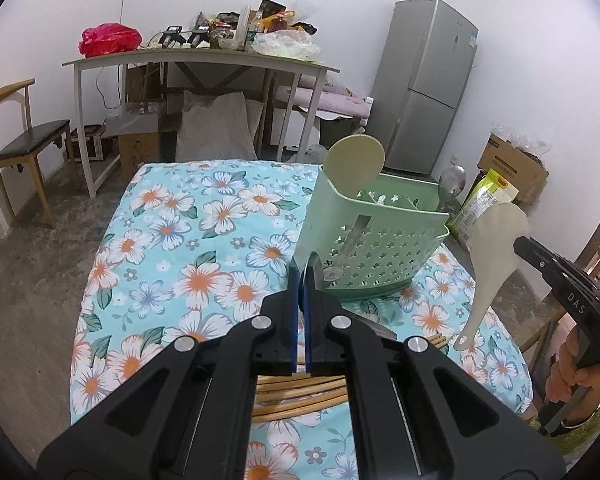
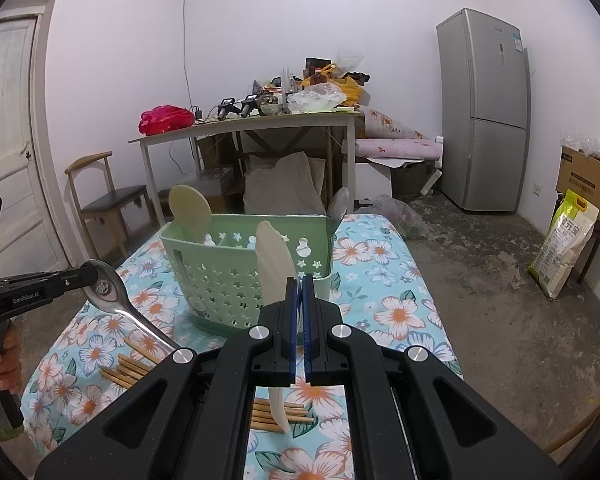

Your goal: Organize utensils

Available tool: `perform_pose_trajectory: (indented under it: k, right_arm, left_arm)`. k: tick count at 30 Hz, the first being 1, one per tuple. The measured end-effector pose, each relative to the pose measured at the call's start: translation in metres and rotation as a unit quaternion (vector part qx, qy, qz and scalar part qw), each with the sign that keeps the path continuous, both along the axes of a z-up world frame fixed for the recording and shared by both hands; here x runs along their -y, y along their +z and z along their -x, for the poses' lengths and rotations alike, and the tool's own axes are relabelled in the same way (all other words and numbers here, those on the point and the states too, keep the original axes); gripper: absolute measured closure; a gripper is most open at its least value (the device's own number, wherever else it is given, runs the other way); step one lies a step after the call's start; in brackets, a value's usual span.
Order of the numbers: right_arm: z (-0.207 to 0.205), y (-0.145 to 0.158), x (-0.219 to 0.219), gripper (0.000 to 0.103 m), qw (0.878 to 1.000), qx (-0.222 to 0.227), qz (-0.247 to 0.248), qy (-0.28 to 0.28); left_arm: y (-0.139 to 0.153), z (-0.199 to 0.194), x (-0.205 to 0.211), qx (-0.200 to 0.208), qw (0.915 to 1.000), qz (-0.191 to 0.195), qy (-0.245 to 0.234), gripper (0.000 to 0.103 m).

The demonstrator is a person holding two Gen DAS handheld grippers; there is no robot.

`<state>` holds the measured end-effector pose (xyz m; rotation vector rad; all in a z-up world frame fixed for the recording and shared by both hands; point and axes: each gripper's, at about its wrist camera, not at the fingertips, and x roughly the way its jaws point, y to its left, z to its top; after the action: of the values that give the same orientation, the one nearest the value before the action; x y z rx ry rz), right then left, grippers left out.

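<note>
A green star-punched basket (image 1: pixel 384 240) (image 2: pixel 228 280) stands on the floral tablecloth (image 1: pixel 188 248). It holds a pale rice paddle (image 1: pixel 354 160) (image 2: pixel 190 208) and a metal ladle (image 1: pixel 453 180) (image 2: pixel 338 208). My left gripper (image 1: pixel 302 280) (image 2: pixel 82 278) is shut on the bowl of a metal spoon (image 2: pixel 112 296), held left of the basket. My right gripper (image 2: pixel 302 292) (image 1: pixel 518 243) is shut on a white rice paddle (image 2: pixel 276 268) (image 1: pixel 496 248), raised right of the basket with its handle hanging down. Wooden chopsticks (image 1: pixel 300 396) (image 2: pixel 130 368) lie on the cloth below both grippers.
Beyond the bed-like table stand a cluttered desk (image 1: pixel 200 58) (image 2: pixel 244 120), a wooden chair (image 1: pixel 24 148) (image 2: pixel 108 200) and a grey fridge (image 1: pixel 424 84) (image 2: pixel 484 112). A cardboard box (image 2: pixel 588 184) and a rice bag (image 2: pixel 564 240) sit at the right wall. A door (image 2: pixel 8 140) is at the left.
</note>
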<state>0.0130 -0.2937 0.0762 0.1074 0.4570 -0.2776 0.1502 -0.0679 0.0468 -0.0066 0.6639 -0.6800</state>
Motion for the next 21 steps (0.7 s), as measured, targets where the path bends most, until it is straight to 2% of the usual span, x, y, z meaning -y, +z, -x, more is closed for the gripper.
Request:
perform_pose_trajectory:
  k: [21]
  right_arm:
    - [0.002, 0.006, 0.001, 0.1, 1.0, 0.006, -0.002, -0.002]
  left_arm:
    - [0.029, 0.019, 0.002, 0.06, 0.9981, 0.001, -0.013, 0.102]
